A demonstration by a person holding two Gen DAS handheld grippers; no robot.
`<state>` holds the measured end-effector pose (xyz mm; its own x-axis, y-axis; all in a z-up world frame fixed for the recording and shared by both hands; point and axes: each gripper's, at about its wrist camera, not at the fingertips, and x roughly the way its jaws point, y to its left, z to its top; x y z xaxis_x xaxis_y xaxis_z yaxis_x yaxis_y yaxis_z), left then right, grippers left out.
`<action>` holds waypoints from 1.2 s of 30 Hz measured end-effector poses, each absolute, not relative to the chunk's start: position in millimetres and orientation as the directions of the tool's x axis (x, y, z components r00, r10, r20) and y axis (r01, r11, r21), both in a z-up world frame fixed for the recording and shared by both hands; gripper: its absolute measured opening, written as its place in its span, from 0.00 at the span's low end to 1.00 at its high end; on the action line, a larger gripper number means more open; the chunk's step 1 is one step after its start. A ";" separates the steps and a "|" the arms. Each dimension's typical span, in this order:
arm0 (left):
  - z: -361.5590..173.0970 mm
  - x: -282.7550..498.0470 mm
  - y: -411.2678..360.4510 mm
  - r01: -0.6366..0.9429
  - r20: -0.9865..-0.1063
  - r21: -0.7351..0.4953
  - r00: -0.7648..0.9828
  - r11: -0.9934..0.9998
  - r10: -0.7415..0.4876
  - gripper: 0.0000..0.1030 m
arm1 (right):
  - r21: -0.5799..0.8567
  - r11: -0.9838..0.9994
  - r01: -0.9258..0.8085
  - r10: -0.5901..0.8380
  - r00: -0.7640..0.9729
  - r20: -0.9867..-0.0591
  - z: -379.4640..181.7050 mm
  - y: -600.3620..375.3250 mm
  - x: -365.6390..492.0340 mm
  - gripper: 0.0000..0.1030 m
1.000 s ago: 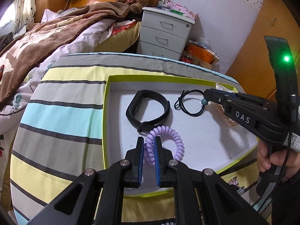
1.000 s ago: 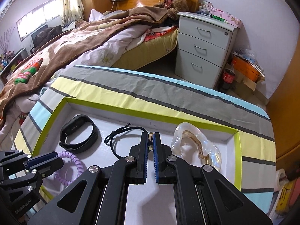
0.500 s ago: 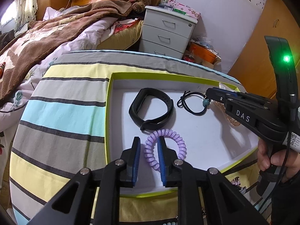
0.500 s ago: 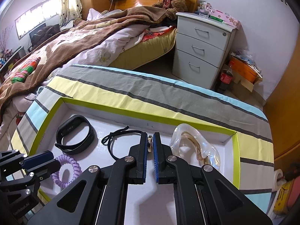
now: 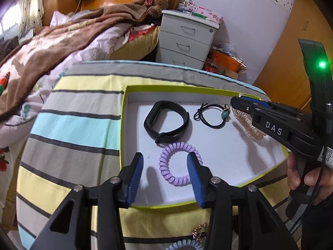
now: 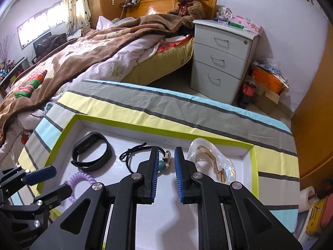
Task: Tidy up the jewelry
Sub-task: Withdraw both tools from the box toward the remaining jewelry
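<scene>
A white tray with a lime-green rim [image 5: 122, 125] [image 6: 58, 143] holds the jewelry. My left gripper [image 5: 165, 162] hangs over the tray's near part with its jaws opening. A purple coil hair tie [image 5: 177, 180] lies flat on the tray floor between them, not pinched. My right gripper [image 6: 166, 156] [image 5: 239, 102] is also opening; the black cord bracelet [image 6: 133, 156] [image 5: 208, 114] with its teal bead and charm rests loose between its pads. A black fitness band [image 5: 166, 123] [image 6: 91, 154] and a clear hair claw [image 6: 212, 158] [image 5: 247, 125] lie in the tray too.
The tray sits on a striped cloth [image 5: 79, 125]. At the near edge lie a gold brooch [image 5: 199, 233] and a pale blue coil tie [image 5: 185, 245]. A bed [image 6: 83, 62] and a grey nightstand [image 6: 222, 62] stand beyond. A hand [image 5: 306, 175] grips the right tool.
Both grippers went from shut to open. The left released the purple coil tie and the right released the bracelet's charm. Both pieces now lie on the tray floor.
</scene>
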<state>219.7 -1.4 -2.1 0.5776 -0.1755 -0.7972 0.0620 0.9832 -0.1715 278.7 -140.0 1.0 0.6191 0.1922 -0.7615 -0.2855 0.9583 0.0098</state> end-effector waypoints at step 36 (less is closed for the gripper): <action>8.6 123.5 40.0 0.045 -0.770 -0.255 0.594 0.966 -0.232 0.93 | 0.178 0.954 -0.240 0.291 0.613 -0.735 -23.9 -170.0 136.9 0.54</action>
<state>123.5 40.0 8.6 0.5939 -0.2317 -0.7705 0.0453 0.9658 -0.2555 136.9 -170.0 -23.9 0.6126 0.2913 -0.7348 -0.2397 0.9543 0.1784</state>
